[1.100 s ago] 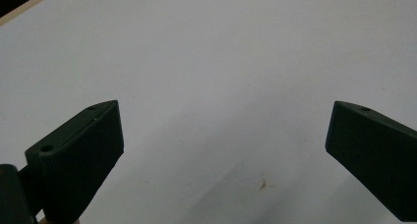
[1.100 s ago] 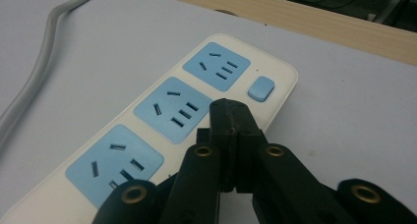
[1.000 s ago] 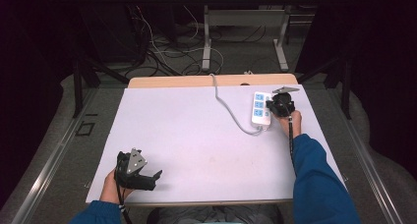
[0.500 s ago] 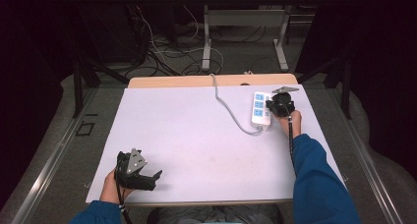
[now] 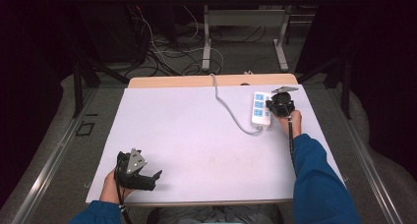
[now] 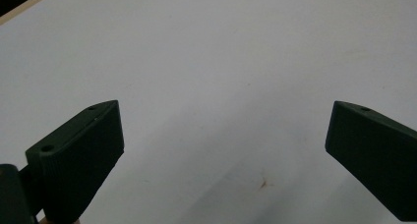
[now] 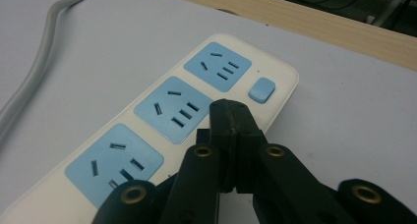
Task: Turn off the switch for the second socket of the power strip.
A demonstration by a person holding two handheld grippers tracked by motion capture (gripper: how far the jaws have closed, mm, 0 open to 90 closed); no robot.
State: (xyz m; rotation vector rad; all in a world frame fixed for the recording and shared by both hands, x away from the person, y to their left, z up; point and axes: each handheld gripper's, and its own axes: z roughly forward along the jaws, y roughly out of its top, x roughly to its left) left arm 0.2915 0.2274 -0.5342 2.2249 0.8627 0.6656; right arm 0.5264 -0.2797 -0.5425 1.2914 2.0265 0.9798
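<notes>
Resting near the front left corner of the counter [image 5: 196, 135], the left claw [image 5: 150, 177] sat in the person's left hand [image 5: 109, 187], with its grey three-cornered plate [image 5: 136, 160] on top. In the left gripper view its two black jaws stood wide apart, with nothing between them but the pale counter surface [image 6: 221, 62] and a small brownish mark [image 6: 264, 183]. A strip of wooden edge [image 5: 187, 81] showed along the far side of the counter.

Further right, a grey cable [image 5: 231, 113] ran from the far edge in a curve to the near end of a white power strip [image 5: 260, 108]. The strip lay flat near the far right corner, with its long side running front to back. In the right gripper view the power strip [image 7: 275, 71] showed three blue socket panels [image 7: 174, 108] in a row and a small blue switch [image 7: 261, 90] at its far end, the grey cable [image 7: 39, 67] passing to its left.

At the right, the right claw [image 5: 279, 106] was held by the right hand [image 5: 293, 122], a blue sleeve [image 5: 319, 184] behind it, just beside the strip's right edge. In its own view the right claw [image 7: 230, 113] had its jaws pressed together with nothing between them, the tips over the strip beside the middle socket panel and short of the switch. Whether the tips touched the strip could not be told.
</notes>
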